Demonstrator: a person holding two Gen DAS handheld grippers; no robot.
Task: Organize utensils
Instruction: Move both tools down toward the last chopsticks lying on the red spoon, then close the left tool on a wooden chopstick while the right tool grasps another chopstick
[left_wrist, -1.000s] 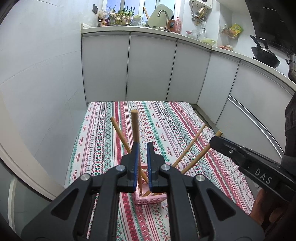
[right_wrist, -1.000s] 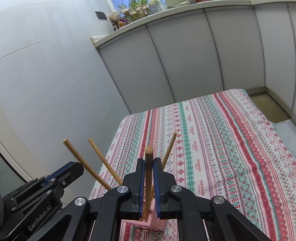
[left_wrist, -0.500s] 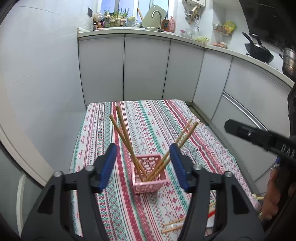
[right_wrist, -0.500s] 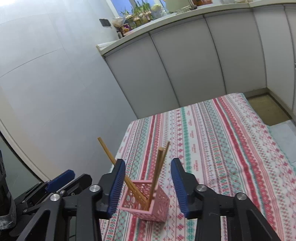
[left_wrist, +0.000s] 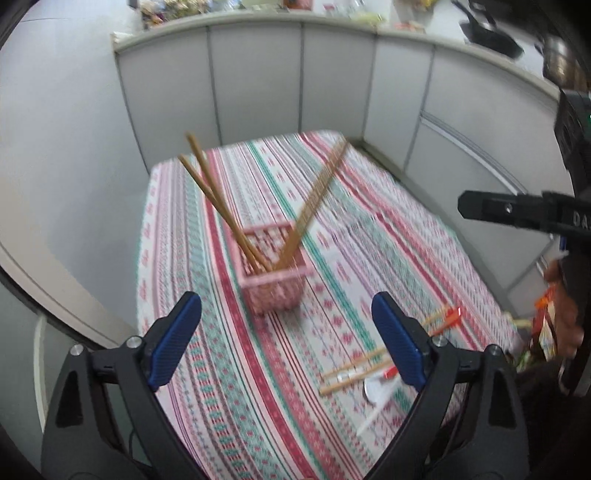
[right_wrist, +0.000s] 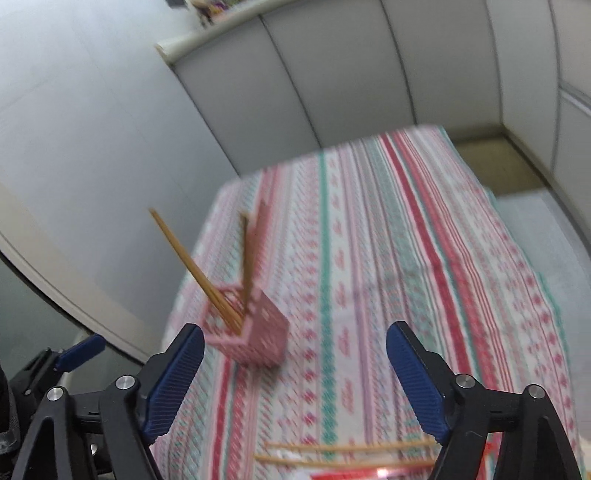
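A small pink square basket of latticed plastic stands on the near-left part of a table draped in a cloth striped red, green and white, and serves as the utensil holder. Four plain brown wooden chopsticks stand in it with their tips at the bottom: two lean toward the far left and two toward the far right, splayed because the basket is shallow and wide, so each stick rests against the rim. The left gripper, with black arms and blue ribbed pads, hangs just on the near side of the basket; its jaws are opening and nothing lies between them. The right gripper hangs likewise to the near right of the basket, its jaws also opening around empty air, its black body showing at the right edge of the left wrist view. Both point downward at a slant toward the table, a posture suited to dropping sticks in from above. Nearer the onlooker, at the near-right corner of the cloth, lie loose chopsticks with red-printed paper wrappers and a white plastic spoon, flat and unsorted; the right wrist view shows two of these sticks lying crosswise just beyond the fingers. The work thus appears partly done. White cabinet fronts close the far side.
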